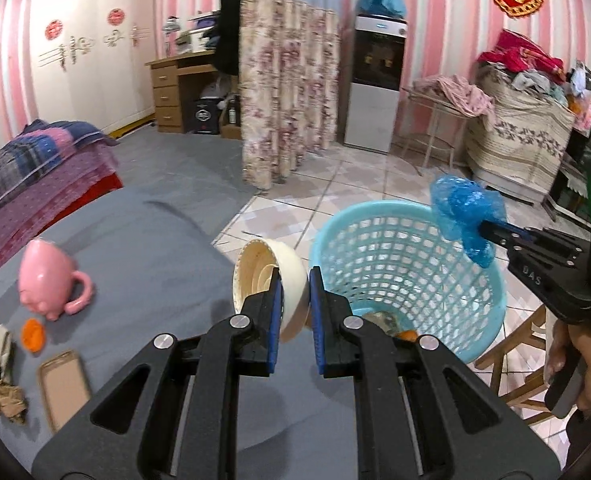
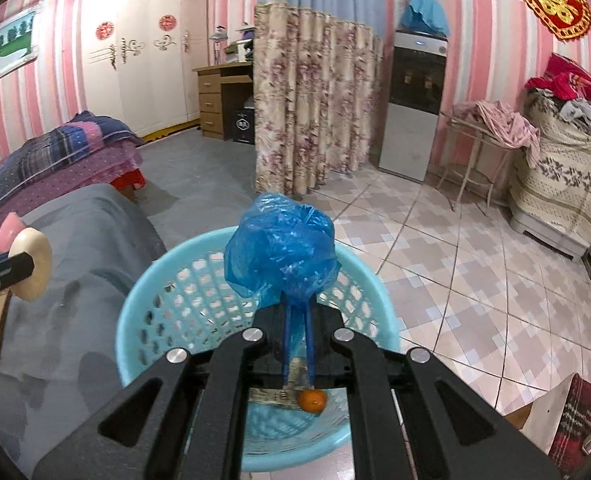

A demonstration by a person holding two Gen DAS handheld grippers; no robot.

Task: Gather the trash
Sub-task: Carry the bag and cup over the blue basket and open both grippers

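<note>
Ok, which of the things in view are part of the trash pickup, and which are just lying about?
Part of the job:
- cream bowl, in the left hand-held gripper
- blue bag, in the right hand-held gripper
- basket
- peel and crumpled paper on the bed

Lying about:
- pink mug
- phone case

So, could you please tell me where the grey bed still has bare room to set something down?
Bare grey bed lies between the pink mug and the pale blue plastic basket. Crowded: the near-left corner, with orange peels, crumpled paper and a phone case.
</note>
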